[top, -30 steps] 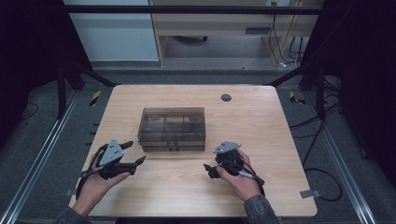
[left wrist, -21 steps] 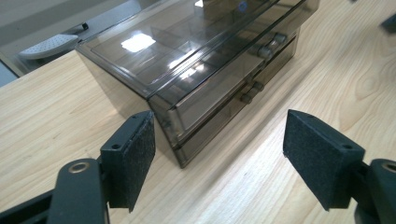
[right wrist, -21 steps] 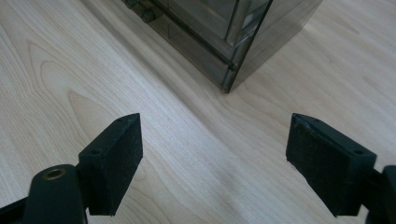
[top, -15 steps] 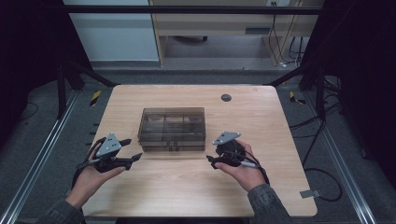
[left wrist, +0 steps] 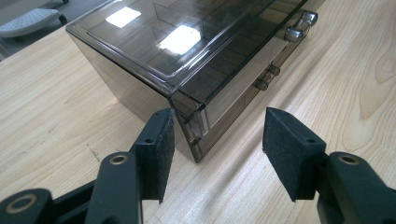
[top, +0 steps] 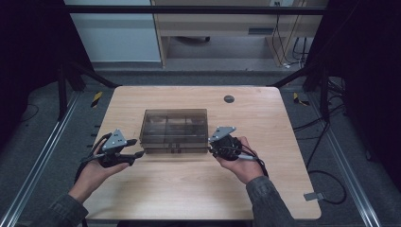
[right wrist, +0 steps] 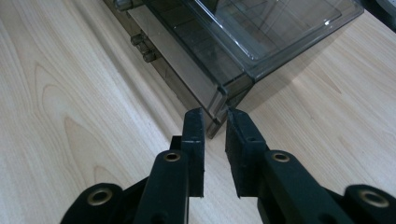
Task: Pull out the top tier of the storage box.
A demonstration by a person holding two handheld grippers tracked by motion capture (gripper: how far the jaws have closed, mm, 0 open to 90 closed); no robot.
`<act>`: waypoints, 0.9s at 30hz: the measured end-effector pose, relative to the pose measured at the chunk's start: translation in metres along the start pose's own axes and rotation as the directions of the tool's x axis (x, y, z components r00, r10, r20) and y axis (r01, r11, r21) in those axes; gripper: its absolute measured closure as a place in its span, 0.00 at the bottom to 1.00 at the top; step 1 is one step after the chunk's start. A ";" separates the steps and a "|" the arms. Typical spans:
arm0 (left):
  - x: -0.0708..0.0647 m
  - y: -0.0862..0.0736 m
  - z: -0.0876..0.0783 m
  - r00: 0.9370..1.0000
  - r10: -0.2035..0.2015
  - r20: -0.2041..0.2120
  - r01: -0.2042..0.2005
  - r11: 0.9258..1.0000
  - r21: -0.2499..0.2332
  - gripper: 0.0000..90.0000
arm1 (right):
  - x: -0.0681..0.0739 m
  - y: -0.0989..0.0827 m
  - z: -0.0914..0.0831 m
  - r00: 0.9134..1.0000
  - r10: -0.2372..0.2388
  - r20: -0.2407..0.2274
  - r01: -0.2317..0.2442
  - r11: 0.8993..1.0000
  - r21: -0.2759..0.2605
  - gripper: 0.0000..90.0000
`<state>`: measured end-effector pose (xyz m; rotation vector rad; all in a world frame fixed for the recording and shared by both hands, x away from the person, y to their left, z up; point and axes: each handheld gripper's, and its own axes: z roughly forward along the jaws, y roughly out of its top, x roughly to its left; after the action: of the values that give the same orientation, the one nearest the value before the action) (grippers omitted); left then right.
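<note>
- A smoky transparent plastic organizer box with a lid and inner dividers sits at the middle of the wooden table in the high view, its front edge with small latches turned toward the person.
- The left gripper is at the left centre of the high view, just beside the box's front left corner.
- In the left gripper view its jaws have just been closing. They stand apart, with that corner of the box between them; the left pad is right at the side wall, though contact cannot be told, and the right pad is clear of the front.
- The right gripper is just right of centre in the high view, by the box's front right corner.
- In the right gripper view its jaws have just been closing too. A narrow gap remains between the pads, which point at the box's corner; nothing is between them.
- A small dark round disc lies on the table in the upper middle of the high view, well apart from the box.
</note>
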<state>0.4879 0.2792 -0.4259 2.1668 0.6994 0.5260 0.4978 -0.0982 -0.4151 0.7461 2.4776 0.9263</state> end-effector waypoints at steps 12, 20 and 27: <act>0.003 0.000 0.005 1.000 -0.003 0.009 0.002 1.000 0.012 0.54 | -0.003 0.008 0.010 1.000 -0.013 0.000 0.013 1.000 0.012 0.91; 0.002 0.001 0.007 1.000 0.002 0.019 -0.002 1.000 0.012 0.62 | -0.005 0.007 0.010 1.000 -0.015 -0.006 0.015 1.000 0.010 0.95; 0.007 0.001 0.009 1.000 -0.019 0.024 0.018 1.000 0.019 0.76 | -0.005 0.007 0.009 1.000 -0.022 -0.009 0.022 1.000 0.012 0.95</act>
<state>0.4983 0.2778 -0.4295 2.1785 0.7135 0.4850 0.5088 -0.0921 -0.4157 0.7189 2.4956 0.9101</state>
